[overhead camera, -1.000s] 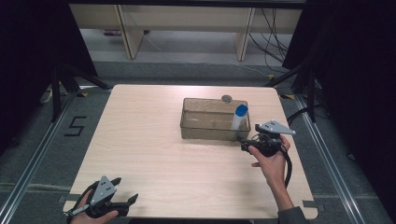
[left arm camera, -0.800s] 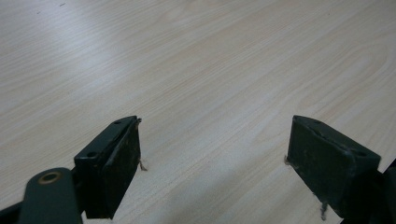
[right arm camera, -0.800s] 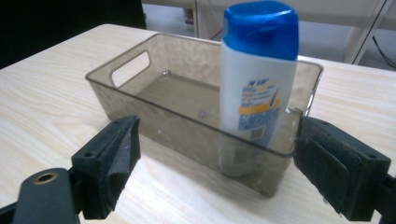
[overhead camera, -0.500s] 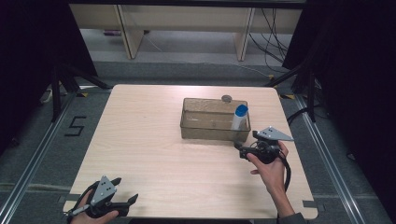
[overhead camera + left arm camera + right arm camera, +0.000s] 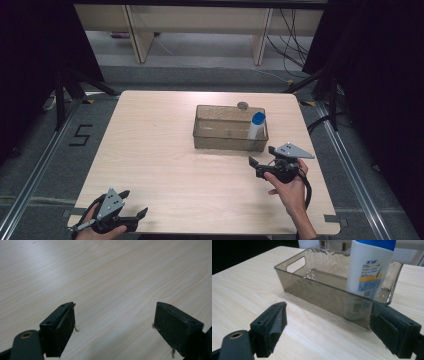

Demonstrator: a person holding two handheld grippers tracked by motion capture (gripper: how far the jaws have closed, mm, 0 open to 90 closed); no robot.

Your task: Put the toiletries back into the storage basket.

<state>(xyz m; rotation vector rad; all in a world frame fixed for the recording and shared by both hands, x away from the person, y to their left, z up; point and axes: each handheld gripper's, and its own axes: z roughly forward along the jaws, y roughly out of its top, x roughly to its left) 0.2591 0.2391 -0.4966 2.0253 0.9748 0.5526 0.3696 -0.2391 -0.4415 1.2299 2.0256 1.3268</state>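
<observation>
A clear smoky plastic bin (image 5: 220,141) stands on the wooden table (image 5: 150,145), right of the middle. A white bottle with a blue cap (image 5: 256,125) stands upright in the bin's right end. My right gripper (image 5: 256,168) hovers just in front of that end, open and holding nothing. In the right gripper view the bin (image 5: 319,293) and bottle (image 5: 369,272) lie close ahead of the open right gripper (image 5: 325,330). My left gripper (image 5: 135,204) rests at the near left corner, open. In the left gripper view the left gripper (image 5: 113,327) has bare tabletop (image 5: 100,277) between its jaws.
A small round grey object (image 5: 243,105) lies on the table just behind the bin. Wooden shelving (image 5: 200,25) and cables stand beyond the far edge. Dark stands flank the table on both sides.
My right gripper has drawn back from the bin toward the near edge, still open. The bottle stays in the bin. The left gripper has not moved.
</observation>
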